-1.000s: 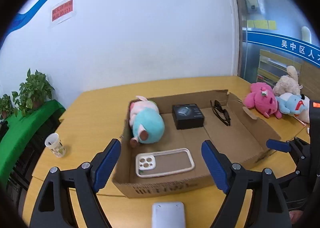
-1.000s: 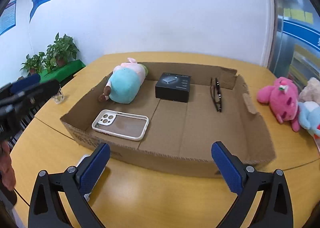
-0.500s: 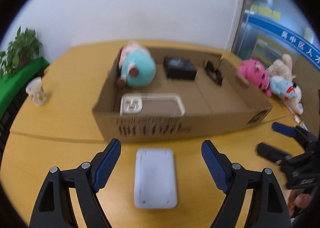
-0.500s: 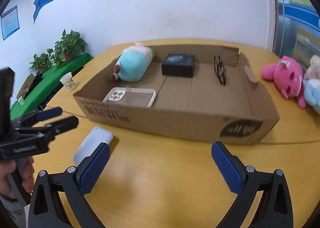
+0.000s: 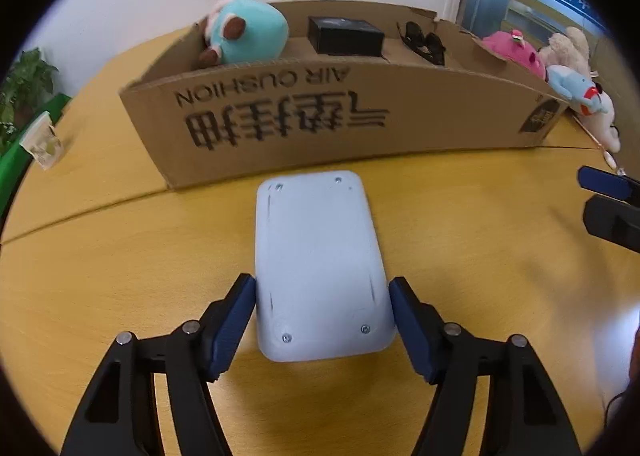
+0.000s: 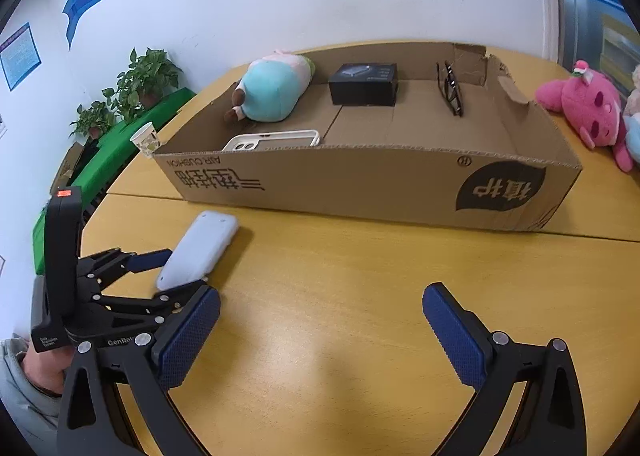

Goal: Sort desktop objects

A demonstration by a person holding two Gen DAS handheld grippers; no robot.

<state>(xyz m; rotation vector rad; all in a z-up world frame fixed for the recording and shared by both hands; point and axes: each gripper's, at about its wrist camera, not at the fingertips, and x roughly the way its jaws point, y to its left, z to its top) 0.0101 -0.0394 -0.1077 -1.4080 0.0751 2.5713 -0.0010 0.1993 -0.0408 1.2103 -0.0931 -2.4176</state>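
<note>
Left tongs (image 5: 322,320) straddling the white device (image 5: 320,264), just before the cardboard box (image 5: 360,124).
Blue pads flanking its near end (contact unclear); right tongs (image 6: 320,336) spread wide, holding nothing, hovering before the box.

We find a pale grey, flat, round-cornered device (image 5: 320,268) lying face down on the yellow tabletop, four small screws showing, just in front of the cardboard box (image 5: 360,124). Inside that open box we note a teal and pink plush toy (image 6: 272,90) on its side, a black box (image 6: 363,84), dark glasses (image 6: 451,93) and a white phone case (image 6: 272,140) lying flat.
</note>
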